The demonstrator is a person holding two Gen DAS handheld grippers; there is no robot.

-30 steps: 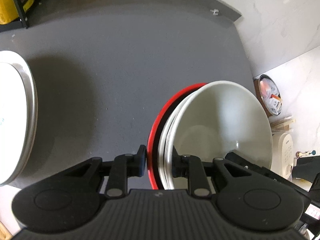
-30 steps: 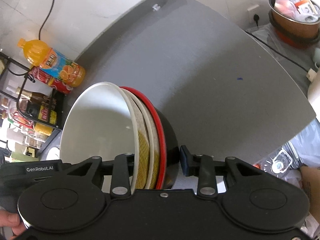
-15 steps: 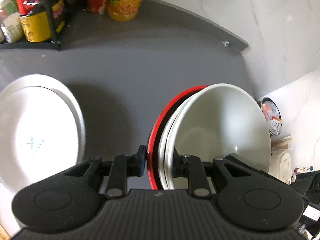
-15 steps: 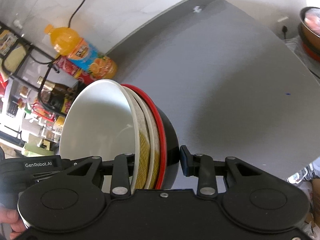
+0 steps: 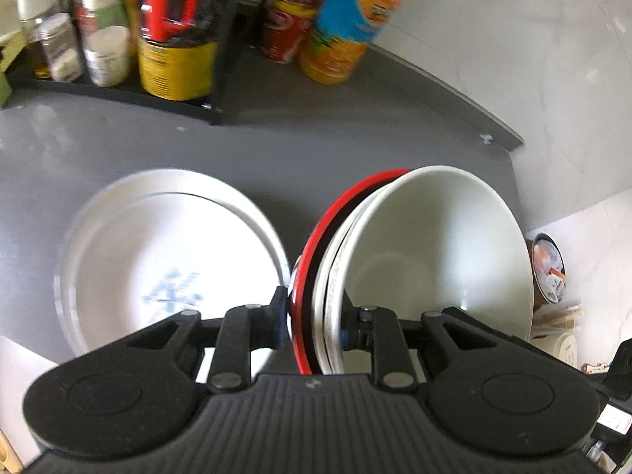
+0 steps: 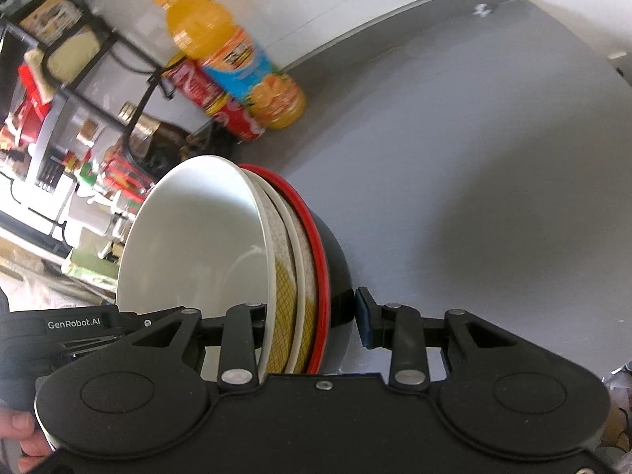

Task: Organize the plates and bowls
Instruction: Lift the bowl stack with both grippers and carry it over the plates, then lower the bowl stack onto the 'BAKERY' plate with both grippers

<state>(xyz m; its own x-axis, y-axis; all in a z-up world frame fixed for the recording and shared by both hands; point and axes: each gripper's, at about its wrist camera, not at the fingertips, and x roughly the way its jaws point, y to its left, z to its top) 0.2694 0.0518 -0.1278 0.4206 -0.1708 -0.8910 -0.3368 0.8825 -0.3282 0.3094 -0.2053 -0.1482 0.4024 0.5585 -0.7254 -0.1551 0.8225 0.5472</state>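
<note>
A nested stack of bowls hangs over the grey counter (image 5: 355,138), held from both sides. The white bowl (image 5: 434,260) lies innermost, patterned bowls sit under it, and a black bowl with a red rim (image 6: 335,264) is outermost. My left gripper (image 5: 314,320) is shut on the stack's rim, one pad outside the red rim and one inside the white bowl. My right gripper (image 6: 312,316) is shut on the opposite rim of the same stack (image 6: 189,245). A pile of white plates (image 5: 158,260) with a blue mark rests on the counter just left of the bowls.
An orange juice bottle (image 5: 347,31), red cans (image 5: 288,27) and a black rack of jars and tins (image 5: 118,51) stand at the counter's back by the wall. The counter's right edge drops off to a pot (image 5: 549,272) below. A hand (image 6: 23,442) grips the left gripper's handle.
Both grippers have carried the bowl stack across the counter toward the plates and the rack. The plates, bottle and rack have come much further into view.
</note>
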